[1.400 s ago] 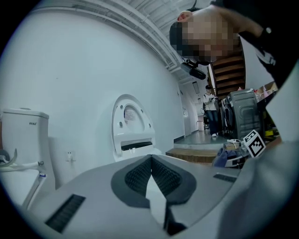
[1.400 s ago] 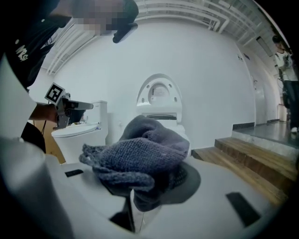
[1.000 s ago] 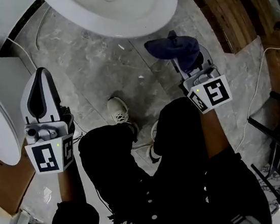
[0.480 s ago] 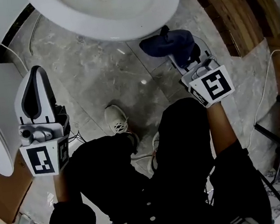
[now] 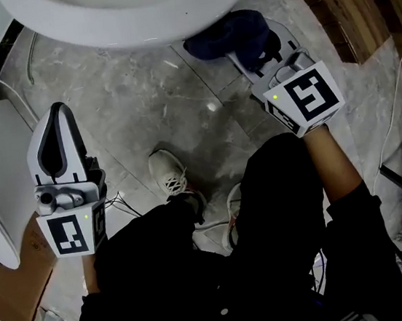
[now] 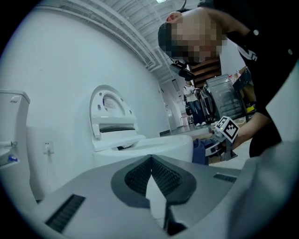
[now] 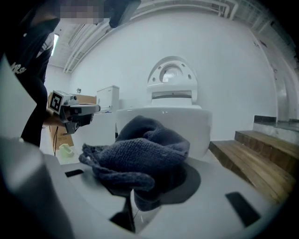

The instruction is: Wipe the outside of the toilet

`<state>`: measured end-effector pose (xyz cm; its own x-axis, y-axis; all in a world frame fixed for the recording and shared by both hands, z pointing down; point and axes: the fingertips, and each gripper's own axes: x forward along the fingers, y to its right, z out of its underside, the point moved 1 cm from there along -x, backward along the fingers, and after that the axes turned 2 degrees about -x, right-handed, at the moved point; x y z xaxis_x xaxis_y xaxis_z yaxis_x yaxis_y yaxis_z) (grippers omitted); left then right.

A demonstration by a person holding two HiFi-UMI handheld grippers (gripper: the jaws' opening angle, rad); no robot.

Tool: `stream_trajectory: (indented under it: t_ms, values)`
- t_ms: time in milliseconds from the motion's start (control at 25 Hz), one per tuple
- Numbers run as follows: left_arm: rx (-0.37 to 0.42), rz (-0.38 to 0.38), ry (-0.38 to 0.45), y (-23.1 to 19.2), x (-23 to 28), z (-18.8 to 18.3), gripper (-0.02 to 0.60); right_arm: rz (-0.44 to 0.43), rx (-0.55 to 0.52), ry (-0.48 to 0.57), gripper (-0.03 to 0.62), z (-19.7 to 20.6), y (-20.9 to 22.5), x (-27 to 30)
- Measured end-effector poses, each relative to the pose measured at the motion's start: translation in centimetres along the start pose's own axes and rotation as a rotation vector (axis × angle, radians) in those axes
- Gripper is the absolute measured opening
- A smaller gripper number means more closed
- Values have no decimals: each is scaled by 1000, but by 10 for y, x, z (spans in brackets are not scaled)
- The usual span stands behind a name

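Found right gripper (image 5: 242, 40) clamped on a bunched dark blue cloth (image 5: 222, 32), held just beside the outer front wall of the toilet bowl (image 5: 131, 22) at its right edge; cannot confirm contact. Found left gripper (image 5: 57, 112) pressed together on nothing, well apart from the bowl, above the grey marble floor (image 5: 135, 106).
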<state>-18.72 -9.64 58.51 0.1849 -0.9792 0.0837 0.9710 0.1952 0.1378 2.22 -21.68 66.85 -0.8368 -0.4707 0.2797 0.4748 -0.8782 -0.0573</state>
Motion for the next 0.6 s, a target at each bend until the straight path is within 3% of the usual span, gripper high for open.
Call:
stream_trajectory:
  t_ms: [280, 600]
  values:
    - [-33, 39, -11, 22, 2, 32, 11, -21, 57, -20, 114, 22, 6, 9]
    - [-58, 78, 13, 33, 11, 38, 11, -33, 104, -31, 115, 60, 14, 29]
